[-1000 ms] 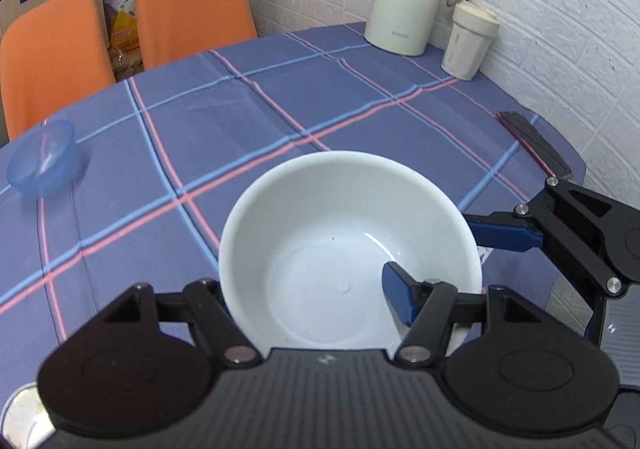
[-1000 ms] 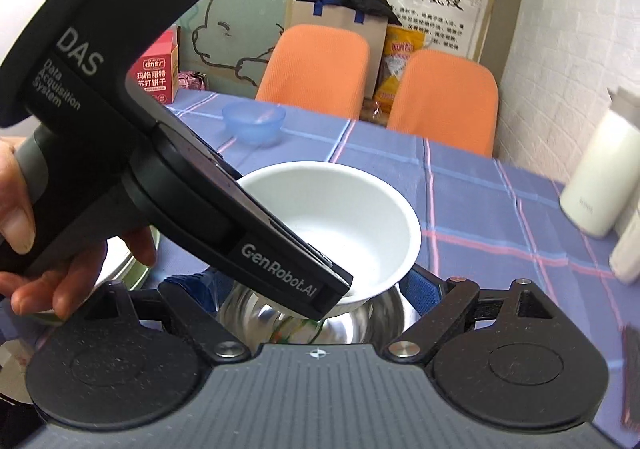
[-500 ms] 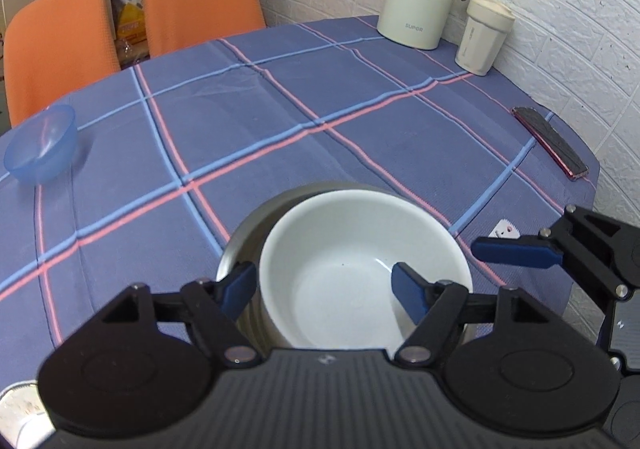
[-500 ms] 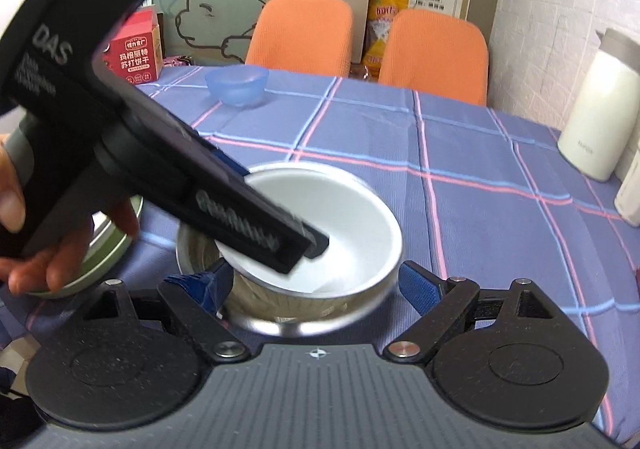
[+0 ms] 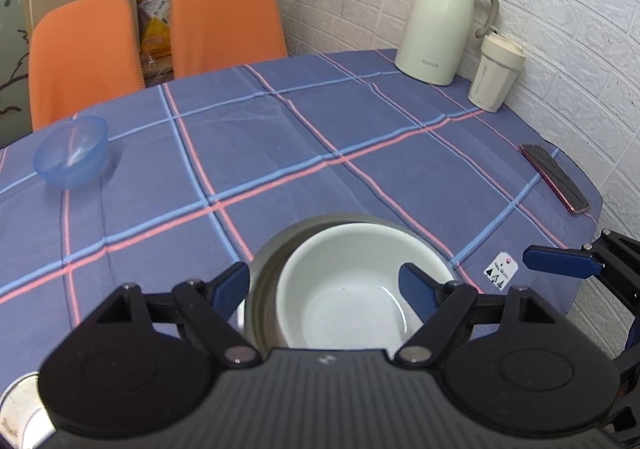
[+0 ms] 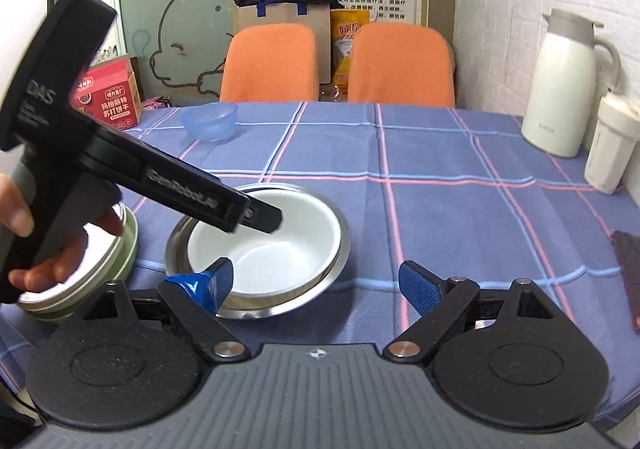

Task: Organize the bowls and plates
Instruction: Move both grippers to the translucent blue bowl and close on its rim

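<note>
White bowl [image 6: 264,249] sits nested in steel bowl [image 6: 338,265] near the worktop's front edge; both grippers spread, empty; blue bowl [image 5: 71,157] left outstanding.

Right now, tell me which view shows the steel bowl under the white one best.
Right wrist view: the steel bowl shows most of its rim around the white bowl. In the left wrist view only a dark arc of rim shows.

Left gripper [image 5: 326,283] spread wide, hand [image 6: 44,249] gripping its handle; right gripper [image 6: 316,283] likewise spread.
</note>
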`<state>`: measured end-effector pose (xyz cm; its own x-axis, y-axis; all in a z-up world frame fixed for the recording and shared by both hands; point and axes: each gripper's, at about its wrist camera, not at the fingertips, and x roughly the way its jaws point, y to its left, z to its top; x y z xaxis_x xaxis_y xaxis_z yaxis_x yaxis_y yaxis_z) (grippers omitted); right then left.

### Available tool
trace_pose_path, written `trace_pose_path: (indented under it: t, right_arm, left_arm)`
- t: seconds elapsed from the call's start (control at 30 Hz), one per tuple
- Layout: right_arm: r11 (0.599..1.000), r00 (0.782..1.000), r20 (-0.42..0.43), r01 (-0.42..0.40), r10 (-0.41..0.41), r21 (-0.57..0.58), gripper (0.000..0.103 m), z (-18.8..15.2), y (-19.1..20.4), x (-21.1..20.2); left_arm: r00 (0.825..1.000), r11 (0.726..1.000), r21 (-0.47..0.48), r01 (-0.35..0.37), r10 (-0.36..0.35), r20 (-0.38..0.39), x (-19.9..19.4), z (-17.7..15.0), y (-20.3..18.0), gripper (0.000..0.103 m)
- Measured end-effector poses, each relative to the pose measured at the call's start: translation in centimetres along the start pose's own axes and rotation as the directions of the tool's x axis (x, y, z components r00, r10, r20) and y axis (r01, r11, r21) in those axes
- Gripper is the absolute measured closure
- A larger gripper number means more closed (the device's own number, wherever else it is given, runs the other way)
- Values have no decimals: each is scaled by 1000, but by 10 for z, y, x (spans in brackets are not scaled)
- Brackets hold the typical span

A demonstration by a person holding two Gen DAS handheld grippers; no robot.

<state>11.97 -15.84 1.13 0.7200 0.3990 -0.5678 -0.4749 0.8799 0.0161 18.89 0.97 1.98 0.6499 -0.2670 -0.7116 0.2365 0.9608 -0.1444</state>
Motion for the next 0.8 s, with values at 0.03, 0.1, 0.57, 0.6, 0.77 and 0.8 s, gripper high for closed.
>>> trace_pose_path:
  t: [0.03, 0.1, 0.57, 0.6, 0.77, 0.8]
  right_arm:
    - [1000, 1000, -1, 5, -5, -3, 26, 0, 0, 1]
    - [1000, 1000, -3, 1, -1, -4, 26, 2, 0, 3]
    - [996, 999, 11, -31, 33, -84, 26, 36, 25, 28]
    - [995, 999, 9, -36, 37, -90, 26, 39, 29, 33]
    - [990, 998, -13, -69, 68, -121, 26, 53, 45, 58]
    - [989, 997, -18, -76, 74, -126, 26, 55, 49, 63]
  left_arm:
    - [1000, 1000, -4, -8, 8, 3, -2, 0, 2, 21]
    - [1000, 1000, -15, -21, 21, 5, -6, -1, 8, 21]
    - [992, 986, -122, -113, 118, 35, -27, -1, 92, 17]
    - [991, 983, -135, -123, 128, 33, -28, -2, 101, 17]
    - [984, 965, -199, -171, 178, 20, -33, -9, 145, 17]
    - [982, 960, -215, -180, 188, 17, -34, -11, 156, 17]
